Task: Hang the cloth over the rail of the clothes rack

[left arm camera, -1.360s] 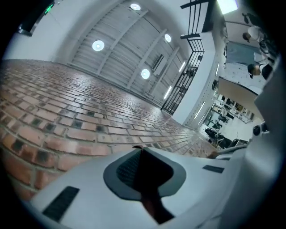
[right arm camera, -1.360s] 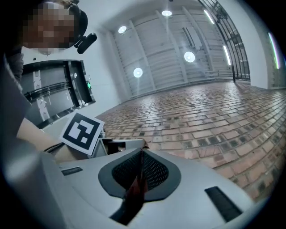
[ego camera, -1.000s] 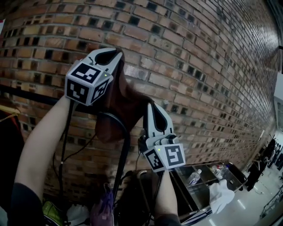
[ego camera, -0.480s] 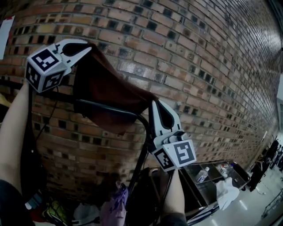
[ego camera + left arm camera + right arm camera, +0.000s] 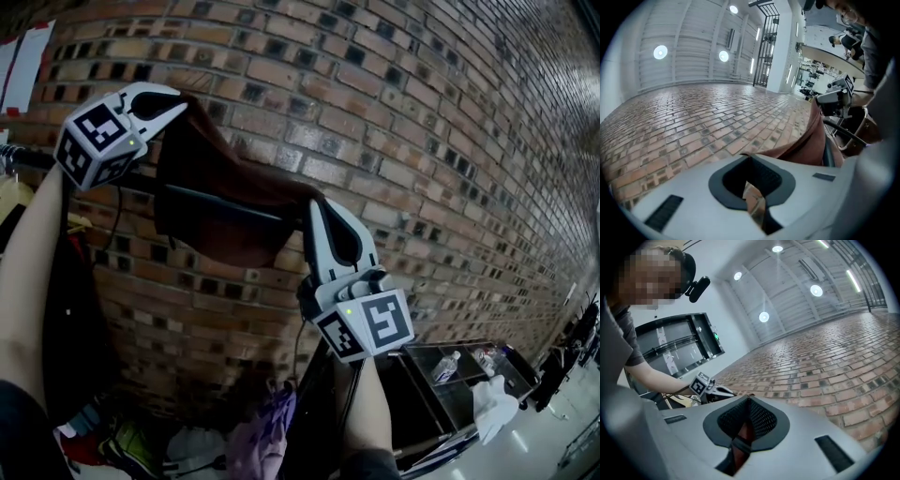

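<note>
A dark brown cloth (image 5: pixel 220 192) is stretched between my two grippers, in front of the brick wall. It lies over the black rail (image 5: pixel 141 185) of the clothes rack, with its lower edge hanging below the rail. My left gripper (image 5: pixel 183 97) is up at the left, shut on one end of the cloth. My right gripper (image 5: pixel 312 200) is lower and to the right, shut on the other end where the rail bends down. In the left gripper view the cloth (image 5: pixel 811 140) runs from my left gripper (image 5: pixel 749 156) toward the rail (image 5: pixel 828 152). Reddish cloth (image 5: pixel 740 437) shows inside my right gripper (image 5: pixel 750 397).
The brick wall (image 5: pixel 422 159) is close behind the rack. Clothes hang on the rail at the far left (image 5: pixel 37 281). Bags, one of them purple (image 5: pixel 262 436), lie on the floor below. A metal table (image 5: pixel 450 370) with a bottle stands at the lower right.
My left gripper has swung up and to the left with its end of the cloth, spreading the cloth along the rail. My right gripper has stayed near the rail's bend.
</note>
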